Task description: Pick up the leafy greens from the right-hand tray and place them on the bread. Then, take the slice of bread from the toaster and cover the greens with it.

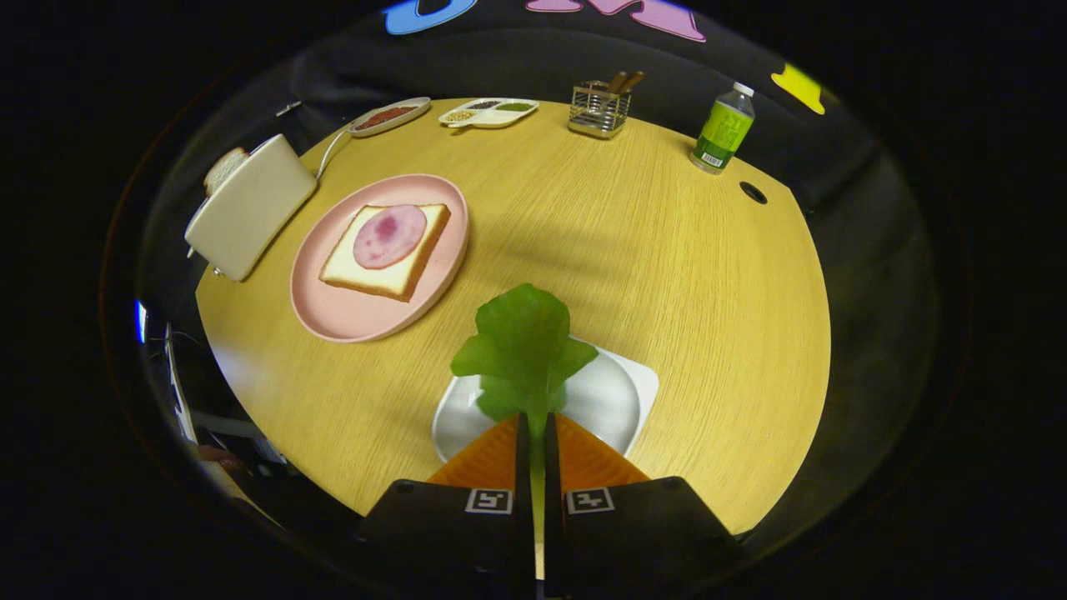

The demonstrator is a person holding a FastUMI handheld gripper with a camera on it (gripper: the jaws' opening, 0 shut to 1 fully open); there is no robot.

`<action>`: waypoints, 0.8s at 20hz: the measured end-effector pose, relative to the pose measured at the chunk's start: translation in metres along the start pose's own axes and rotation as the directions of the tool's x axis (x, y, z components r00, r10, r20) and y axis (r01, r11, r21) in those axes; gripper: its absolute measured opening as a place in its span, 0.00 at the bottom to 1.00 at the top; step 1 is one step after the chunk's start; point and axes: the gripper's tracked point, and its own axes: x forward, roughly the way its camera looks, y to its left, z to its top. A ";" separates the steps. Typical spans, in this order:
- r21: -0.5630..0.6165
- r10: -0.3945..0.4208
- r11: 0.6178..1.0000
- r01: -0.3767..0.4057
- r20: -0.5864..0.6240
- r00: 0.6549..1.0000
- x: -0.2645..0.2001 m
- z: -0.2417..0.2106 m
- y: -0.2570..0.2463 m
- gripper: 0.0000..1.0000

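Observation:
My gripper (pixel 537 429) is shut on the stem of the leafy greens (pixel 523 346), which stick up ahead of the fingertips above a white tray (pixel 617 400). Beyond and to the left lies a pink plate (pixel 333 308) holding a slice of bread (pixel 385 250) topped with a round slice of ham (pixel 389 235). Further left stands a cream toaster (pixel 250 208) with another bread slice (pixel 223 169) poking out of its slot.
At the far side of the round wooden table (pixel 667 250) are a dish of red sauce (pixel 388 116), a divided condiment tray (pixel 488 112), a wire holder (pixel 598 108) and a green-labelled bottle (pixel 723 129). A small dark hole (pixel 753 192) sits near the bottle.

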 end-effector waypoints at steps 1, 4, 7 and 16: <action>-0.003 0.002 1.000 -0.002 0.012 1.000 -0.008 0.005 0.003 0.09; -0.006 0.020 1.000 -0.020 0.053 0.998 -0.028 0.027 0.017 0.09; -0.034 0.045 0.999 -0.042 0.091 0.995 -0.046 0.054 0.039 0.09; -0.096 0.120 0.989 -0.109 0.114 0.986 -0.043 0.122 0.117 0.09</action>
